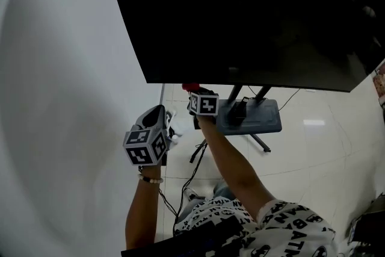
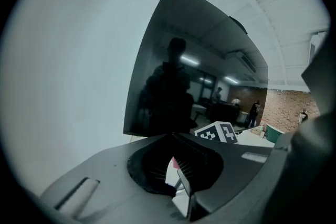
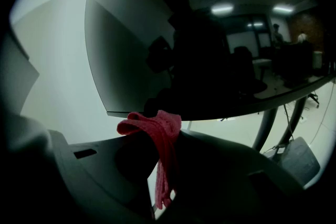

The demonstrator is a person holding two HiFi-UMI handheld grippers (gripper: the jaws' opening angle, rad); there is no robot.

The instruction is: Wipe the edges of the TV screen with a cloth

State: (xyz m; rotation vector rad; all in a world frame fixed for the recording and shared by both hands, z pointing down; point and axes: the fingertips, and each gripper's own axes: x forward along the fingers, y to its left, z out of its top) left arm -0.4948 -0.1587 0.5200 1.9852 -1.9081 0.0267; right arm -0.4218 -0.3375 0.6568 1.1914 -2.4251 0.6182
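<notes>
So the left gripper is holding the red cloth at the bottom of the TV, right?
No, it is the right gripper that holds the red cloth at the bottom of the TV. The right gripper view shows the cloth pinched between its jaws.

Bunched red cloth (image 3: 157, 134) sits close under the dark TV screen (image 1: 252, 15).
</notes>
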